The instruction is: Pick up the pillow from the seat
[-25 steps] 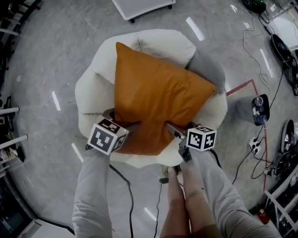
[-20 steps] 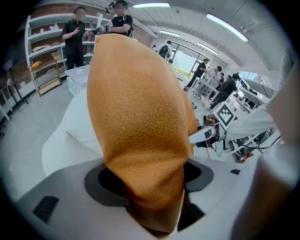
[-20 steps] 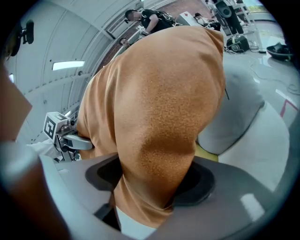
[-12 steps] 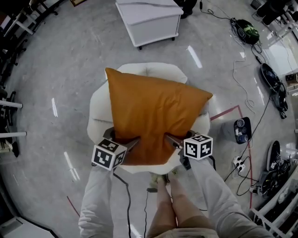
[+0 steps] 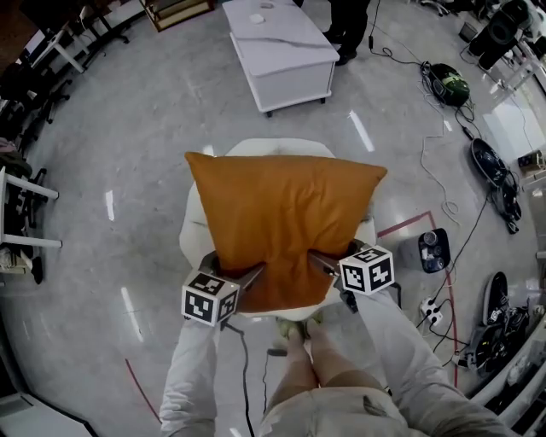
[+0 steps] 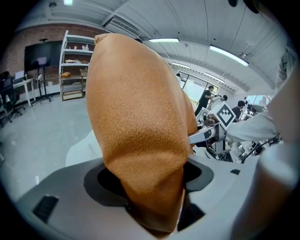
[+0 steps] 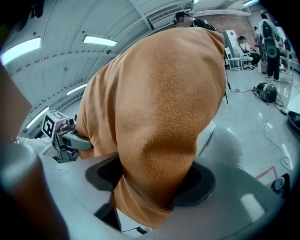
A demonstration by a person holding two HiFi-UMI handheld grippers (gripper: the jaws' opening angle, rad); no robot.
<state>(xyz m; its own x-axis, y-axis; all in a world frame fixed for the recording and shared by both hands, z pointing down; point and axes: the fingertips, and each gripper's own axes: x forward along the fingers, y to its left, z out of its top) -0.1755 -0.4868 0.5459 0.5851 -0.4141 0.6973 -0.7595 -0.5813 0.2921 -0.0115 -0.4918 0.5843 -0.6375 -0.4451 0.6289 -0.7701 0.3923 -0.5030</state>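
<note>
Item: orange pillow (image 5: 281,222), suede-like cover, one piece. Location: held up over the white padded seat (image 5: 192,239), its near edge gathered at both lower corners.

Left tongs (image 5: 256,275): clamped on the pillow's near left edge, with fabric bunched between the jaws in the left gripper view. Marker cube (image 5: 209,299) carried black-and-white square patterns and no letters.

Right tongs (image 5: 316,259): clamped on the near right edge, fabric likewise pinched between the jaws. Its marker cube (image 5: 367,269) was patterned the same way.

Holders and contents: an open shelf unit (image 6: 75,65) against a brick wall held several small objects, too small to identify. A white tabletop (image 5: 277,38) on castors stood beyond the seat and bore one small pale round item (image 5: 256,18).

Floor (image 5: 128,171): grey, glossy, with red tape lines (image 5: 409,224) and loose cables (image 5: 444,171) to the right.

Legible writing: none could be made out at this size
</note>
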